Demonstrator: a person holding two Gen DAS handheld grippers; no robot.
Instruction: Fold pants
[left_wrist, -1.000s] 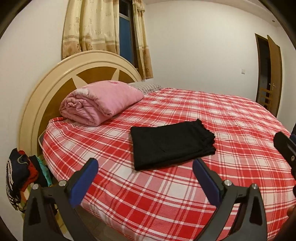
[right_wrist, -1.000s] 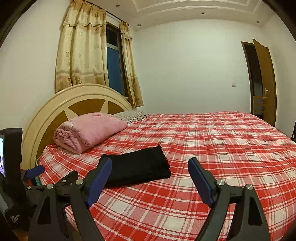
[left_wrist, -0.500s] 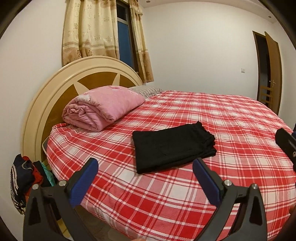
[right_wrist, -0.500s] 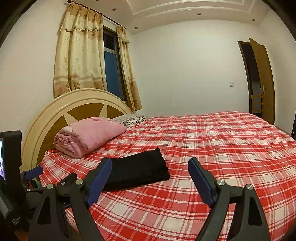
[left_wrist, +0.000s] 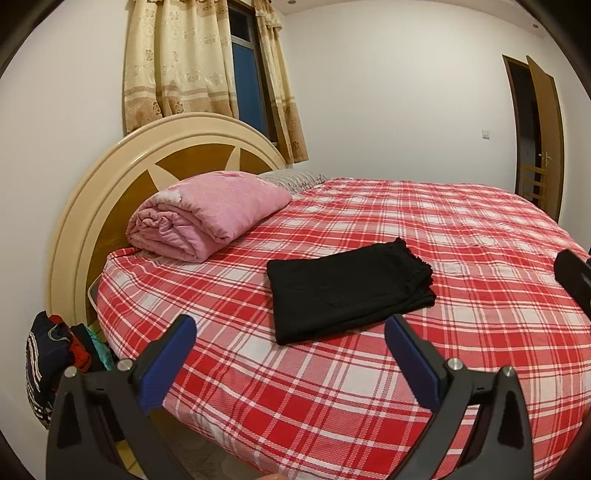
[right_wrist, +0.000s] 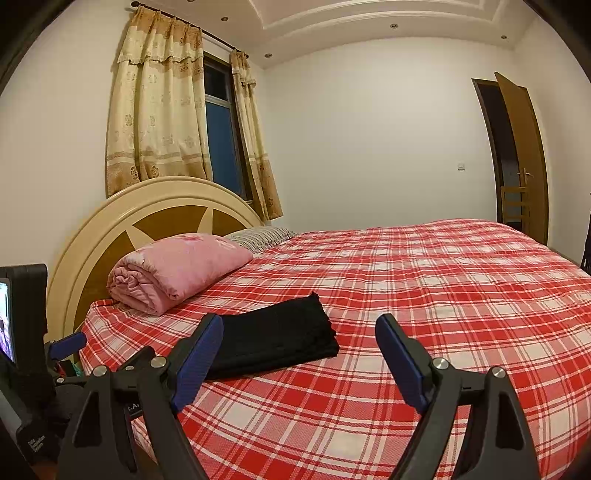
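Folded black pants (left_wrist: 347, 291) flat on bed (left_wrist: 480, 229); left gripper (left_wrist: 291, 332), right gripper (right_wrist: 299, 332) wide apart, holding nothing.

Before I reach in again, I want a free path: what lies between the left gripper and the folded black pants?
Only bare red plaid bedsheet separates the left gripper from the black pants, as the left wrist view shows.

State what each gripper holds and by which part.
Nothing is held. The left gripper and right gripper are both open and empty; the folded black pants lie free on the bed.
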